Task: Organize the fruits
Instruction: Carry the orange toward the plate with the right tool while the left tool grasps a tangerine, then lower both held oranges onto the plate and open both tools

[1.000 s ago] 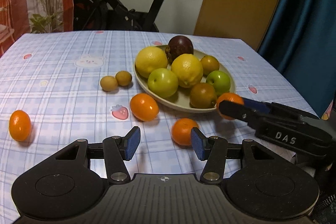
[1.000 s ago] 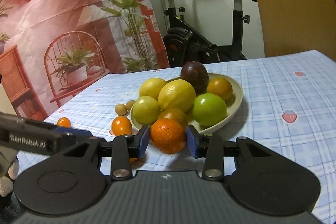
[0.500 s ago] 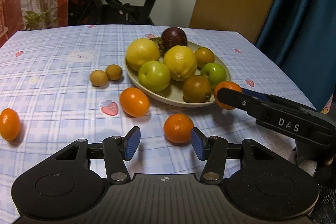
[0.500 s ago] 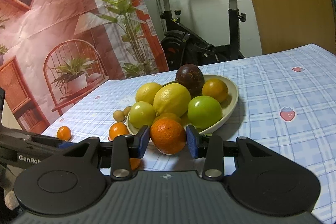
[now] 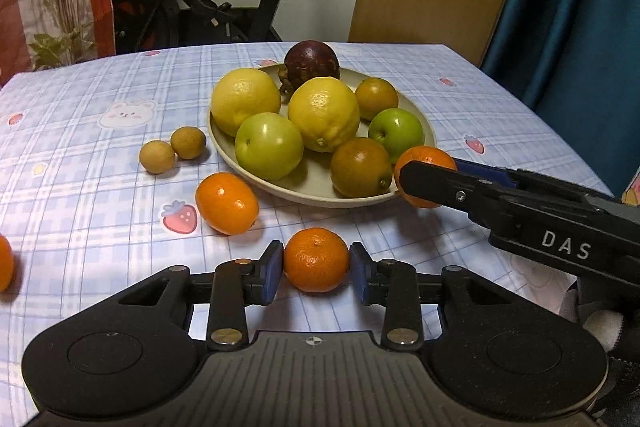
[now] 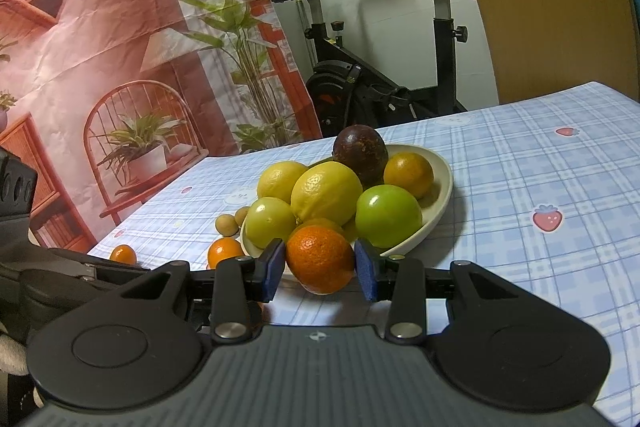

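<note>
Fruits: seven on plate (image 5: 429, 131); both grippers' fingers (image 5: 272, 269) each pinch one tangerine (image 5: 316, 259).

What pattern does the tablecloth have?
The tablecloth has a light blue plaid with pink strawberries and a white bear; clearest in the left wrist view.

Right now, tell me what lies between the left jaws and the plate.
Left wrist view: one tangerine sits between the left gripper jaws; beyond it, bare tablecloth up to the plate.

Plate (image 5: 430, 131): beige, holding two yellow lemons (image 5: 323, 113), green apples (image 5: 268, 145), one dark purple fruit (image 5: 312, 61). Beside plate: orange mandarins (image 5: 227, 203). Surface (image 5: 100, 187): blue-and-white plaid, pink strawberry prints.
</note>
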